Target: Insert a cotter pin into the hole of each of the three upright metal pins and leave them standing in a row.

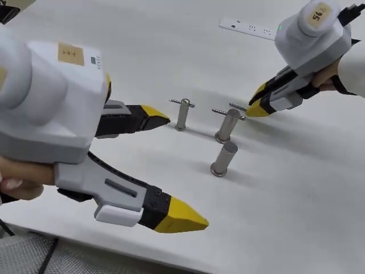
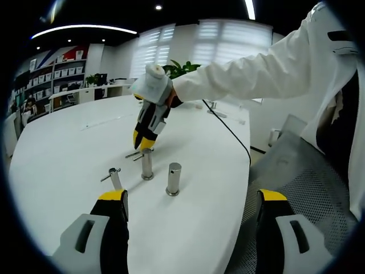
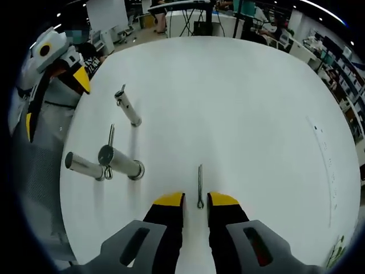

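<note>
Three upright metal pins stand on the white table (image 1: 296,194). The far pin (image 1: 182,115) and the middle pin (image 1: 227,126) each carry a cotter pin through the top. The near pin (image 1: 223,160) has a bare top. A loose cotter pin (image 3: 200,184) lies flat on the table, its looped end between the narrowly parted yellow tips of my right gripper (image 3: 195,200), untouched by either jaw. That gripper (image 1: 254,110) hovers just right of the middle pin. My left gripper (image 1: 187,171) is wide open and holds nothing, left of the row.
A white power strip (image 1: 248,27) lies at the table's far edge. The table's near edge runs below my left gripper, with a mesh chair (image 2: 308,171) beside it. A person's white sleeve (image 2: 256,74) reaches in behind the right gripper.
</note>
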Demonstrator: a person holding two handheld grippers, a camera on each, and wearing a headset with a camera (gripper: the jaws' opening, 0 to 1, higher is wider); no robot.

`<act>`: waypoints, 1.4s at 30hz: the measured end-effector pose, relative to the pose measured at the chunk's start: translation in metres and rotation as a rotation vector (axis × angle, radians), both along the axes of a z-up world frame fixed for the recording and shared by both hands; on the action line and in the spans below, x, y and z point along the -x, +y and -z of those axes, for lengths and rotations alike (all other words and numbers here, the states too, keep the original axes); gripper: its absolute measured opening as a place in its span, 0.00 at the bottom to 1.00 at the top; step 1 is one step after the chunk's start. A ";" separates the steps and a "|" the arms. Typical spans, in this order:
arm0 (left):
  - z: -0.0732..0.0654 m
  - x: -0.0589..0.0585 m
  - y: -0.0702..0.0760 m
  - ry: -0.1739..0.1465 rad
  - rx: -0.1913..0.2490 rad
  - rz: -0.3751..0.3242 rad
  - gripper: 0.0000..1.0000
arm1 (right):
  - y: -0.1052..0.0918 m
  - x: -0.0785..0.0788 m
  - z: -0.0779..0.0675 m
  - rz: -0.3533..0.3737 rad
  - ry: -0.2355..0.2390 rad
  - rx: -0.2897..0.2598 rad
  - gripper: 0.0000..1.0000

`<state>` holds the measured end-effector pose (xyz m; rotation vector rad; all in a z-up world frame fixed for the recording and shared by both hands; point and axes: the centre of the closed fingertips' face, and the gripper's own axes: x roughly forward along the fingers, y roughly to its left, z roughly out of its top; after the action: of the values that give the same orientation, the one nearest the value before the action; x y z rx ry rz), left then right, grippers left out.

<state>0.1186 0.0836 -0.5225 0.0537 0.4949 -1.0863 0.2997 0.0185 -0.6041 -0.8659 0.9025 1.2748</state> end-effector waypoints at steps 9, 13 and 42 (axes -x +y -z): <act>-0.008 -0.003 0.003 -0.011 0.039 -0.001 0.92 | -0.001 -0.005 0.011 -0.030 0.018 0.065 0.08; -0.009 -0.008 0.006 -0.022 0.046 -0.016 0.91 | -0.001 -0.006 0.013 -0.060 0.020 0.111 0.04; -0.007 -0.017 0.012 -0.041 0.035 -0.069 0.89 | -0.004 -0.010 0.012 -0.222 0.019 0.288 0.00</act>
<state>0.1361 0.0953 -0.5152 0.0278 0.4373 -1.0242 0.3101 0.0150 -0.6160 -1.2084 1.0436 1.3637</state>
